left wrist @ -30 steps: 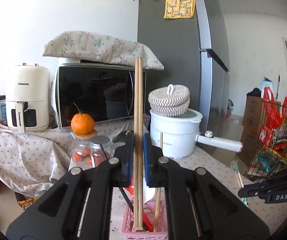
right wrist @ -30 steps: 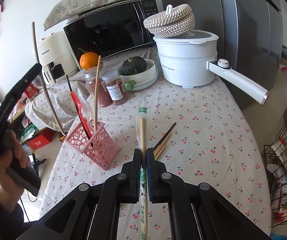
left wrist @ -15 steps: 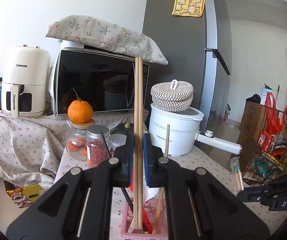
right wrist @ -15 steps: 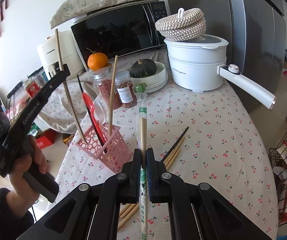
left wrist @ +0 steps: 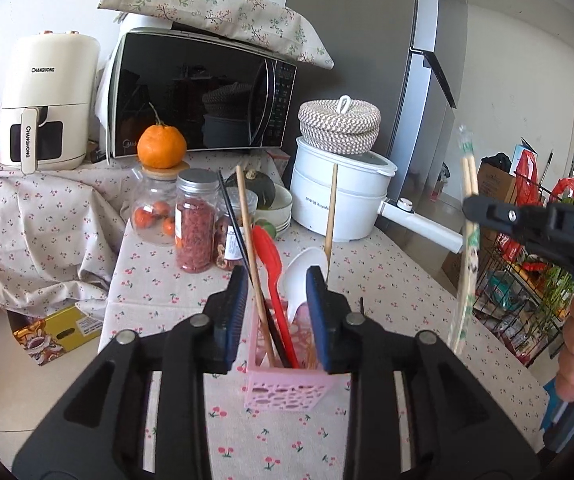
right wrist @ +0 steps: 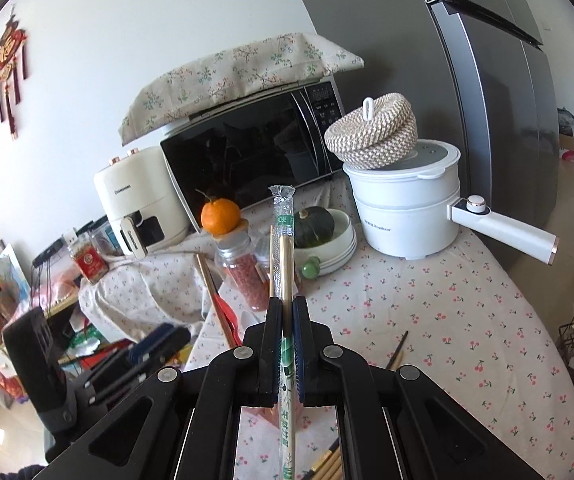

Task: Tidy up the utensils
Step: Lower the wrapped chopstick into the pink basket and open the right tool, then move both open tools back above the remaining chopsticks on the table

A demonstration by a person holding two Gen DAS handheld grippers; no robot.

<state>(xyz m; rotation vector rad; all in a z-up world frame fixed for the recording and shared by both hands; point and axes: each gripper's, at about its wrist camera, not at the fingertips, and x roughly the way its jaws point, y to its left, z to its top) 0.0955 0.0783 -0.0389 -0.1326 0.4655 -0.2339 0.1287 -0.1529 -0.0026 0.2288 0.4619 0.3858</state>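
Observation:
My left gripper [left wrist: 279, 280] hangs just above the pink utensil basket [left wrist: 287, 384], jaws opening, pads touching nothing. In the basket stand a pair of wooden chopsticks [left wrist: 251, 256] leaning left, a black chopstick, a red spoon [left wrist: 271, 260], a white spoon [left wrist: 301, 276] and another wooden stick [left wrist: 331, 216]. My right gripper [right wrist: 286, 308] is shut on a pair of plastic-wrapped chopsticks [right wrist: 285, 240] held upright; it also shows in the left wrist view, as right gripper [left wrist: 471, 209]. Loose chopsticks [right wrist: 397, 354] lie on the cherry-print tablecloth [right wrist: 447, 320].
Behind the basket stand jars [left wrist: 195, 224] with an orange [left wrist: 161, 147] on top, a squash in a bowl [right wrist: 315, 224], a white pot [right wrist: 403, 208] with a long handle, a microwave [left wrist: 199, 92] and an air fryer [left wrist: 47, 104]. A wire rack [left wrist: 527, 272] stands right of the table.
The left gripper's jaws have opened and released the wooden chopsticks, which now lean in the basket; it also sank. The right gripper has risen with the wrapped chopsticks, toward the basket.

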